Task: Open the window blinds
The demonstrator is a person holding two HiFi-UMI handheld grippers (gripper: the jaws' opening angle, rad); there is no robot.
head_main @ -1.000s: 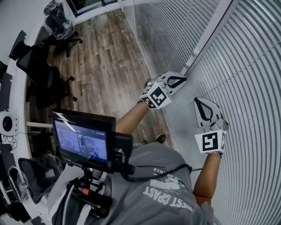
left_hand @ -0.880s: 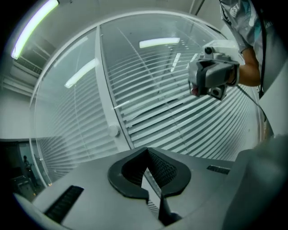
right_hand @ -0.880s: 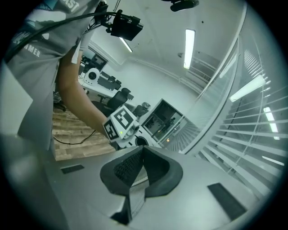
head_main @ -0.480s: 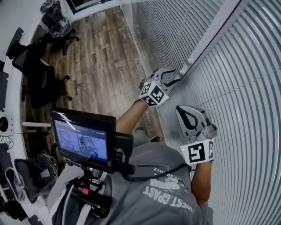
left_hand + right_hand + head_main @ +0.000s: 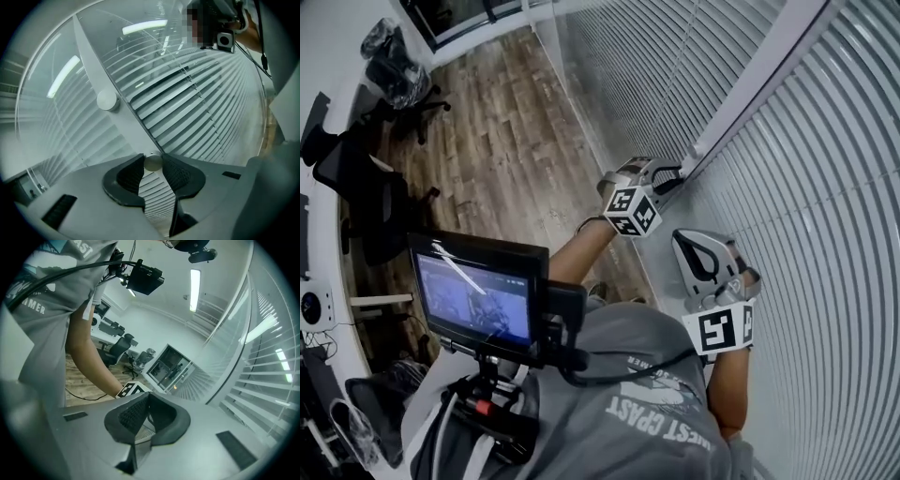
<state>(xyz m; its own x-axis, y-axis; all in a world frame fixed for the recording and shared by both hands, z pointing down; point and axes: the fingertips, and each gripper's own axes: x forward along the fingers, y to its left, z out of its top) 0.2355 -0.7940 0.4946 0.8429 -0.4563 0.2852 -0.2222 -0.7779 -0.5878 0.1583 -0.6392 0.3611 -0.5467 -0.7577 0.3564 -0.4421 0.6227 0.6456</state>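
Head view: the left gripper [image 5: 673, 174] is reaching to the white frame post [image 5: 750, 89] that is standing between two panels of the window blinds [image 5: 834, 187]. The right gripper [image 5: 686, 246] is hanging nearer the person, close to the slats.

Left gripper view: the jaws have just been closing and are pinching a small round knob [image 5: 153, 162] at the post.

Right gripper view: the jaws are pressing together, holding nothing.

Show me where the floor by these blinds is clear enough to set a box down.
The wood floor is bare between the blinds and the office chairs. It is crowded at the left, around those chairs.
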